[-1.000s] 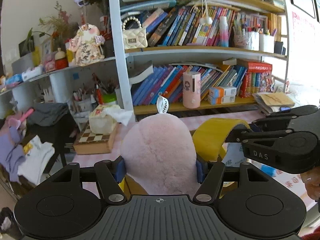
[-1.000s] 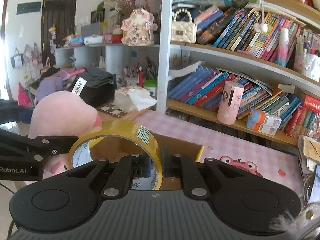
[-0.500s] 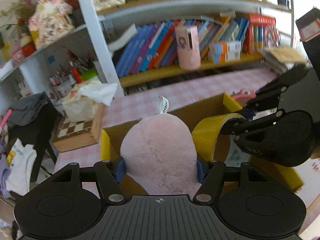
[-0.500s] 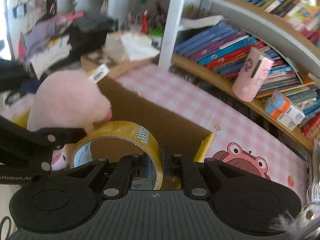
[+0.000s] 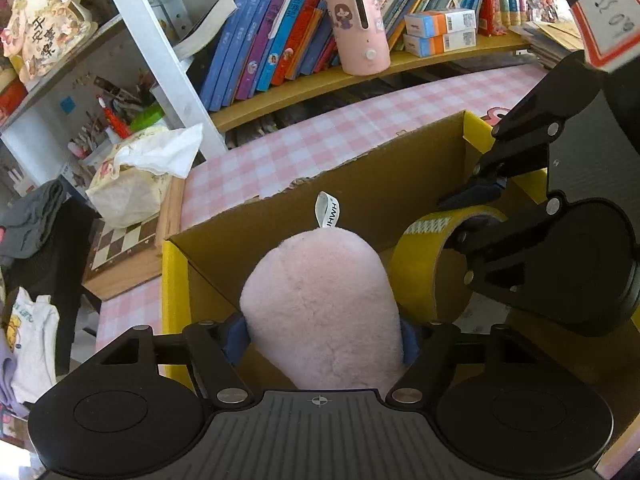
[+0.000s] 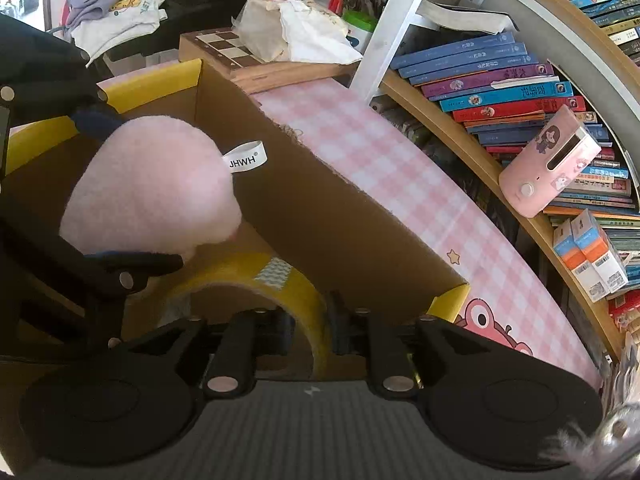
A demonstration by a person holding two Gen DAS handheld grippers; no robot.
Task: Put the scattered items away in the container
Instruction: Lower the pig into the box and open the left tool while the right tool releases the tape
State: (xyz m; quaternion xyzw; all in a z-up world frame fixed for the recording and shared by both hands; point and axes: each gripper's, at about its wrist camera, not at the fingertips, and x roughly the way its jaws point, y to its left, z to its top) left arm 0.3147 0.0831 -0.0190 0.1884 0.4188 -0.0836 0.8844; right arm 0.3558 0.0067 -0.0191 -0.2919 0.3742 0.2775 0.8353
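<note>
A cardboard box (image 5: 360,184) with yellow flaps lies open on the pink checked table. My left gripper (image 5: 322,336) reaches down into it with a pink plush toy (image 5: 320,300) between its blue pads. Its jaws are opening, but the pads still touch the plush's sides. Beside it on the right, my right gripper (image 5: 452,220) straddles the wall of a yellow tape roll (image 5: 416,264). In the right wrist view the right gripper (image 6: 310,320) has its jaws opening, with a small gap beside the tape roll (image 6: 288,280). The plush toy (image 6: 152,184) and left gripper (image 6: 132,192) show at the left.
A wooden chessboard box (image 5: 120,248) with a crumpled tissue bag (image 5: 136,176) stands just left of the box. Bookshelves rise behind the checked tablecloth (image 5: 320,136), with a pink device (image 5: 360,24) and small cartons (image 5: 440,32). Clothes (image 5: 28,336) lie at far left.
Both grippers tipped downward and sank into the cardboard box with the plush and tape. The right gripper's fingers have spread off the tape wall. The left jaws stand slightly wider.
</note>
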